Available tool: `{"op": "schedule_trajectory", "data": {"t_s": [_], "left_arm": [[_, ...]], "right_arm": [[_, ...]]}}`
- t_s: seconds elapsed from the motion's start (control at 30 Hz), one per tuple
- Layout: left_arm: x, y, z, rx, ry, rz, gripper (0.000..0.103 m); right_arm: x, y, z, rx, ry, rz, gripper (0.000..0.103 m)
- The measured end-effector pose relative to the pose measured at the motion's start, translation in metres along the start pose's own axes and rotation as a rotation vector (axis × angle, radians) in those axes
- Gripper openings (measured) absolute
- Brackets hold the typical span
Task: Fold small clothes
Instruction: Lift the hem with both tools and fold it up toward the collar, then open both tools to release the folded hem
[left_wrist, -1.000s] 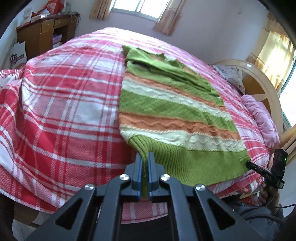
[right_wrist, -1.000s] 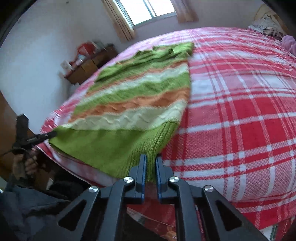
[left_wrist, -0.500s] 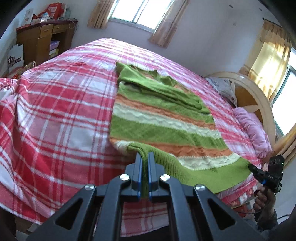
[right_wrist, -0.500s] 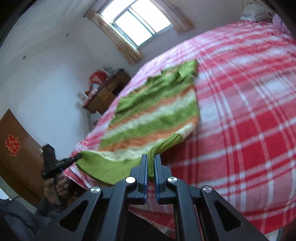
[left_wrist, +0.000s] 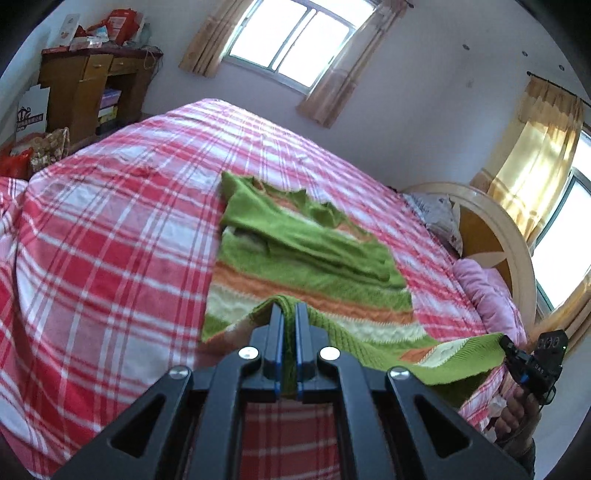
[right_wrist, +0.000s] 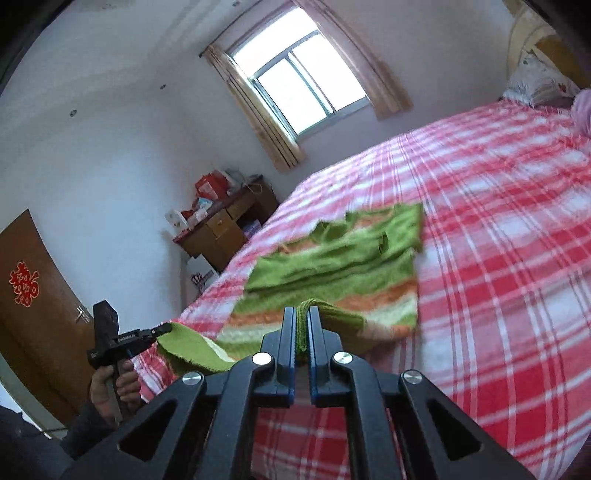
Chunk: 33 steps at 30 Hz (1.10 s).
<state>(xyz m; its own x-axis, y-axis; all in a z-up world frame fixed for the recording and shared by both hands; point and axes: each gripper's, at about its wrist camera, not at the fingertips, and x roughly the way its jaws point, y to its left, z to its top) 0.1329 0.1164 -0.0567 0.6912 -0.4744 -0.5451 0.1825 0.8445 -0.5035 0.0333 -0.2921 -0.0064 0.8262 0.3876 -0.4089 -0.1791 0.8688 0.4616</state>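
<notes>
My left gripper (left_wrist: 289, 314) and right gripper (right_wrist: 303, 317) each have fingers clamped tight on a hem corner of the striped green sweater (left_wrist: 306, 258), hem lifted off the red plaid bed (left_wrist: 110, 229), collar end lying flat beyond

Right gripper (right_wrist: 302, 314) clamped on striped sweater's (right_wrist: 332, 273) green hem above bed (right_wrist: 498, 258).

Wooden desk (left_wrist: 92, 85), curtained window (left_wrist: 295, 40), pink pillow (left_wrist: 487, 291), red-plaid bedspread (left_wrist: 110, 240)
</notes>
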Motion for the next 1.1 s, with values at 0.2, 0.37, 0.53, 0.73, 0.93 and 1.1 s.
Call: {"op": "schedule_trajectory", "data": {"t_s": [0.2, 0.37, 0.53, 0.73, 0.93, 1.1], "left_arm": [[0.002, -0.001, 0.024, -0.012, -0.039, -0.011, 0.005], [0.014, -0.004, 0.047, 0.001, -0.049, 0.012, 0.005], [0.025, -0.009, 0.074, 0.023, -0.072, 0.024, 0.005], [0.042, -0.011, 0.106, 0.011, -0.098, 0.022, 0.005], [0.067, -0.016, 0.138, 0.018, -0.109, 0.030, 0.004], [0.112, -0.015, 0.153, 0.046, -0.059, 0.083, 0.004]], "right_arm": [[0.010, 0.005, 0.031, -0.019, -0.044, 0.014, 0.004], [0.025, 0.008, 0.053, -0.042, -0.060, 0.013, 0.004], [0.041, 0.011, 0.077, -0.062, -0.075, 0.006, 0.004], [0.059, 0.005, 0.104, -0.068, -0.093, -0.002, 0.004], [0.088, -0.009, 0.137, -0.066, -0.087, -0.032, 0.004], [0.124, -0.029, 0.153, -0.059, -0.042, -0.077, 0.004]]}}
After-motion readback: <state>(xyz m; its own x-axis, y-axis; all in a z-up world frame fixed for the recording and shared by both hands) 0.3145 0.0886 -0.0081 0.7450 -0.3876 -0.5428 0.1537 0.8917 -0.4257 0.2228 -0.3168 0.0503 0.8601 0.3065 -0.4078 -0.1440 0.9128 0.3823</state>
